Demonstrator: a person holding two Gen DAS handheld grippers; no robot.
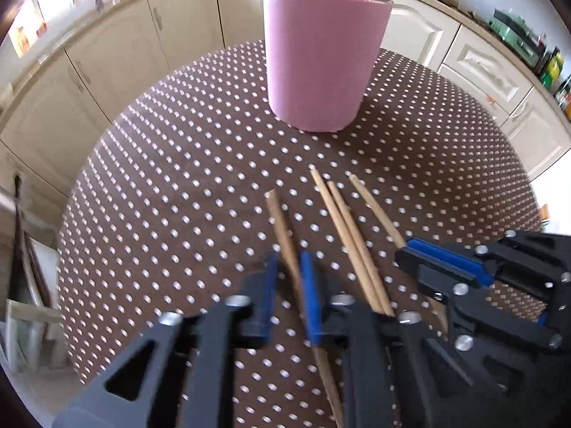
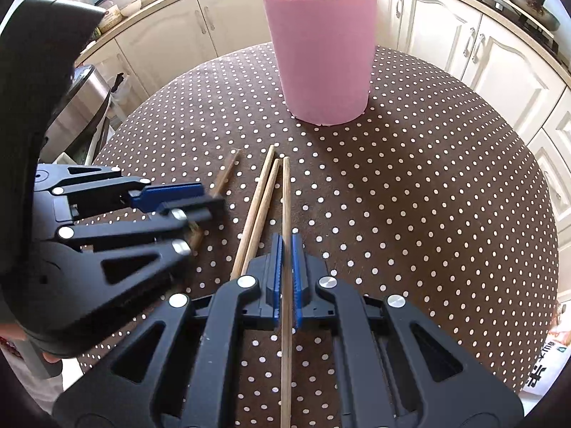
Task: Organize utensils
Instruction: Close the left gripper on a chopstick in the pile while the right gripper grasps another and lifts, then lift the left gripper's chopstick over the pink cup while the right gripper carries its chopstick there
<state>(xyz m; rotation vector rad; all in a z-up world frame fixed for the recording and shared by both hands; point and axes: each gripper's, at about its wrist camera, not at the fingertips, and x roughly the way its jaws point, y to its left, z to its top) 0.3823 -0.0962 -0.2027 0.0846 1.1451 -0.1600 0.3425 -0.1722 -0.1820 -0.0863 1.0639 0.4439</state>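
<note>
Wooden chopsticks (image 2: pixel 257 210) | my right gripper (image 2: pixel 286 278) clamps one, left gripper (image 1: pixel 289 296) another | I lift level toward pink cup (image 2: pixel 321 57), upper centre

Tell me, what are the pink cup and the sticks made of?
The pink cup looks like matte foam or soft plastic: dull, no shine, slightly rough bottom edge. The chopsticks look like bare wood or bamboo: pale tan, unglossy, faint grain.

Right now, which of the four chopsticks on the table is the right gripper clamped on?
The rightmost chopstick, running straight between the right gripper's blue pads. Two others lie loose, touching, just left of it; the fourth sits at the left gripper.
</note>
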